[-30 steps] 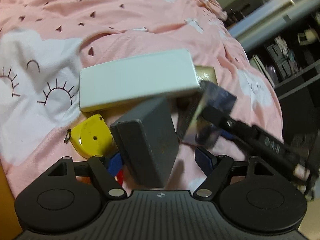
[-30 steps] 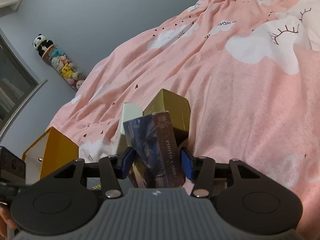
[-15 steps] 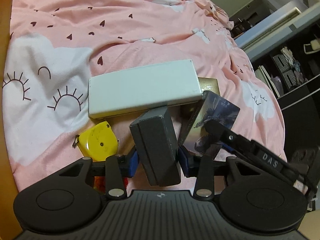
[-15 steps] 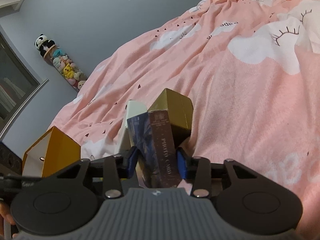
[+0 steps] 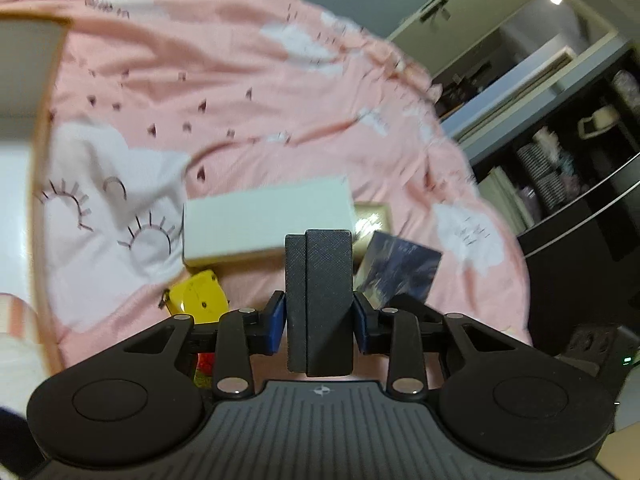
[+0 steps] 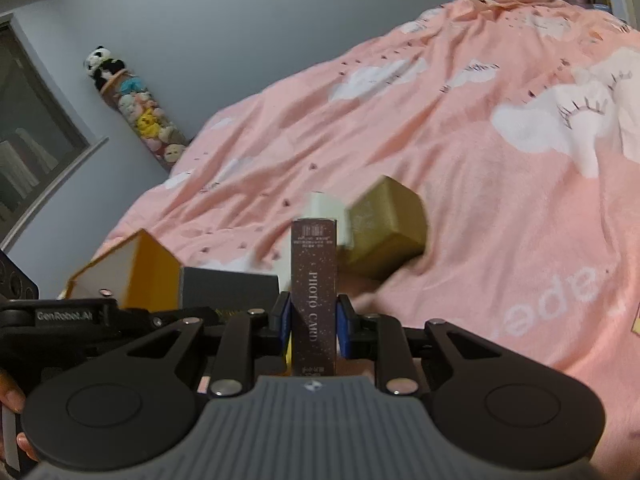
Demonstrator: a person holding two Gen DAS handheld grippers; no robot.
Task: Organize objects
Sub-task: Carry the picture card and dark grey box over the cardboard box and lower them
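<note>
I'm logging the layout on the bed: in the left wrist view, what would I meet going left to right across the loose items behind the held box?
Yellow tape measure → white box → gold box → dark photo card box.

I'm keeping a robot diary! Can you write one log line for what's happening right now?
left gripper: shut on dark grey box | right gripper: shut on photo card box | both lifted over pink bedspread
</note>
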